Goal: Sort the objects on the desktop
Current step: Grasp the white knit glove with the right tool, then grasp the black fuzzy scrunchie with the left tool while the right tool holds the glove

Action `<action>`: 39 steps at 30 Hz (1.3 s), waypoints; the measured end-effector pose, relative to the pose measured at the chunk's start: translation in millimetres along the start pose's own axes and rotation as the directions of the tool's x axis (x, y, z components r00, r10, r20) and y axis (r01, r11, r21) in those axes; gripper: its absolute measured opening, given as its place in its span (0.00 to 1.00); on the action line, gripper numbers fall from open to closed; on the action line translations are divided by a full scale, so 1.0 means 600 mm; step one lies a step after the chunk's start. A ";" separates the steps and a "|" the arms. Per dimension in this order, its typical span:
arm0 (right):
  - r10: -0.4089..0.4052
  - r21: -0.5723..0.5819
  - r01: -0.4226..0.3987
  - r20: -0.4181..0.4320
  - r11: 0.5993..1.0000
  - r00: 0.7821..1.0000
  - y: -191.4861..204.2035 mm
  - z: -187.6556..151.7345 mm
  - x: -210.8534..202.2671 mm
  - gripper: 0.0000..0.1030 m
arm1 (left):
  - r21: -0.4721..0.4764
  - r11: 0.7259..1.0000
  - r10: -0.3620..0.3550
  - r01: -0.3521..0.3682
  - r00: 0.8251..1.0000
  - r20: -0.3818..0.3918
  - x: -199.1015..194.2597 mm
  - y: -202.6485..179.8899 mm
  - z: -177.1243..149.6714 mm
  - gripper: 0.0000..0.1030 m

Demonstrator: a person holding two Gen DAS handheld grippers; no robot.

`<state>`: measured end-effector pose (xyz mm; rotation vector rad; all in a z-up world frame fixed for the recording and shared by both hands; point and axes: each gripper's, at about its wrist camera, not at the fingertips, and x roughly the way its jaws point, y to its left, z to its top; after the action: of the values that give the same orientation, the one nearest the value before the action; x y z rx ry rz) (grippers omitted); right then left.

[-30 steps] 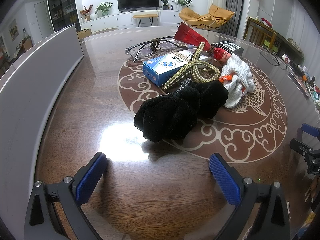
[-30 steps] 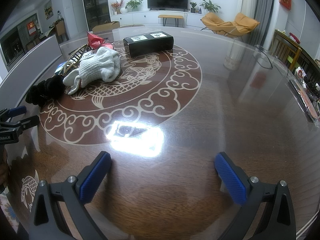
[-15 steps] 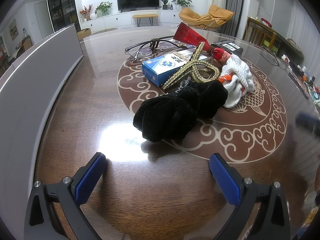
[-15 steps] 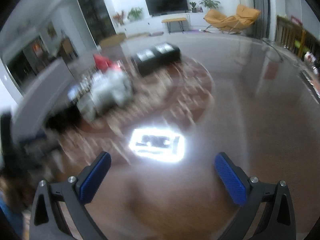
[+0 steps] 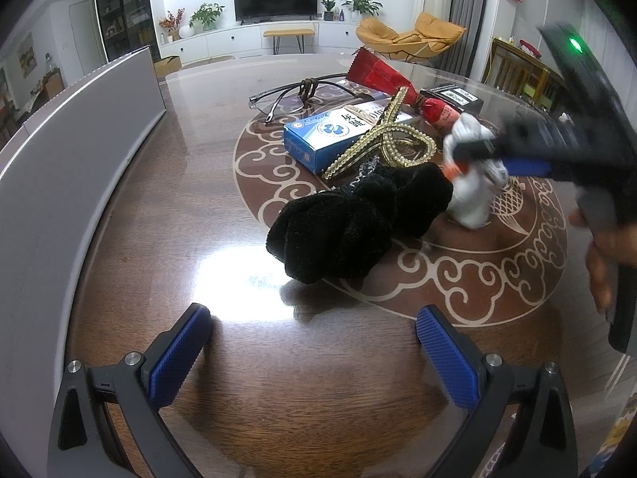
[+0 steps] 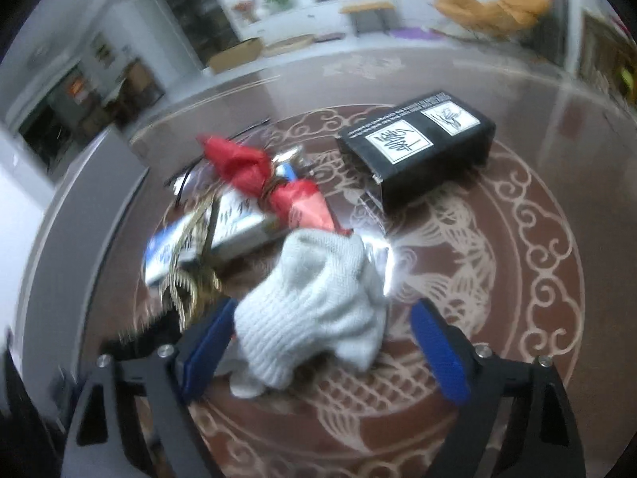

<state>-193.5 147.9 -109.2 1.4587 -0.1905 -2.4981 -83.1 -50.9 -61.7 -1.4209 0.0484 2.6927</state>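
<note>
Right gripper (image 6: pixel 322 346) wide open, straddling white knit glove (image 6: pixel 314 314). Left gripper (image 5: pixel 314 342) wide open, empty; black plush (image 5: pixel 350 227) ahead. Box labels unreadable.

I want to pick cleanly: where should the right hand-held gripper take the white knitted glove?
Probably grip the raised, bunched middle of the white knitted glove, coming from the near side where the right hand-held gripper already straddles it, open. That hump is its thickest part; the far edge touches the red packet.
</note>
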 end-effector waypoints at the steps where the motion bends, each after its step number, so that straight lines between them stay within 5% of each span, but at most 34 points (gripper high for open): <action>1: -0.004 -0.034 0.004 -0.013 0.999 1.000 0.000 -0.010 -0.005 0.86 | -0.002 1.000 -0.001 0.001 1.000 0.001 0.000 0.000 0.000 1.00; 5: -0.008 -0.130 0.000 -0.057 0.991 0.998 -0.020 -0.063 -0.050 0.86 | -0.004 1.000 0.000 0.000 1.000 0.002 0.002 -0.002 0.001 1.00; 10: 0.010 -0.110 -0.012 -0.018 0.994 1.000 -0.040 -0.099 -0.091 0.89 | 0.011 1.000 0.019 -0.019 1.000 -0.006 0.007 -0.007 0.003 1.00; 27: -0.118 -0.275 0.112 -0.006 0.955 0.993 0.040 -0.106 -0.023 1.00 | 0.011 1.000 0.017 -0.017 1.000 -0.005 0.007 -0.006 0.003 1.00; 39: -0.099 -0.258 0.115 0.075 0.959 0.992 0.039 -0.118 -0.017 1.00 | 0.011 1.000 0.017 -0.017 1.000 -0.005 0.008 -0.006 0.003 1.00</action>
<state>-123.9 128.8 -129.6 1.3181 0.2076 -2.5368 -86.6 -46.9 -64.5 -1.4310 0.0767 2.6982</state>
